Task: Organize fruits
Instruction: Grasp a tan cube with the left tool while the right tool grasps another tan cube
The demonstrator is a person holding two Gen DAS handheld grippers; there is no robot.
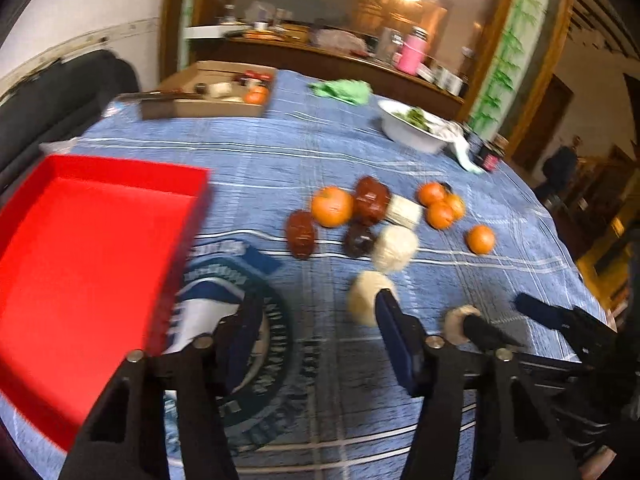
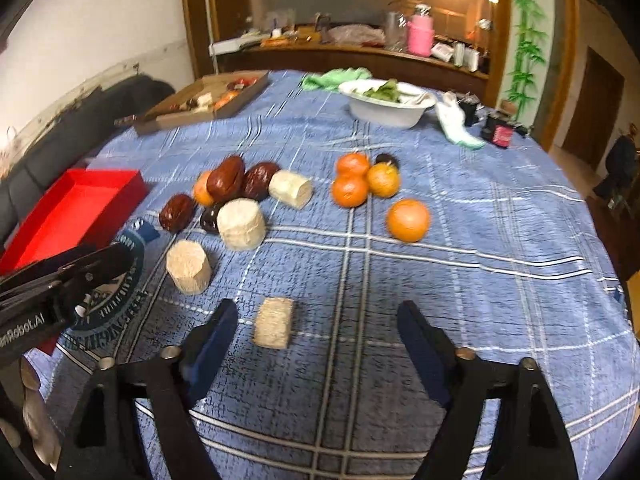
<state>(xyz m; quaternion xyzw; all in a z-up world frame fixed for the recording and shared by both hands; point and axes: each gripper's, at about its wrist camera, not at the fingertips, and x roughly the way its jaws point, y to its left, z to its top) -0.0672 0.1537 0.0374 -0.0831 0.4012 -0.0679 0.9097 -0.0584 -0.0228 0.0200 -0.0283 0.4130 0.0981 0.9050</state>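
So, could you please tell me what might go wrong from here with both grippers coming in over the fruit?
1. The right gripper has open jaws straddling a small pale cylinder; lying on its side, it may roll away.
2. The left gripper works close beside it; the two could collide.
3. The oranges lie loose on the cloth and could roll if nudged.

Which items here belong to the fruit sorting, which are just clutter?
Job: red tray, oranges, brown date-like fruits, pale cut cylinders.
Clutter: cardboard box, white bowl of greens, green cloth, pink flask.
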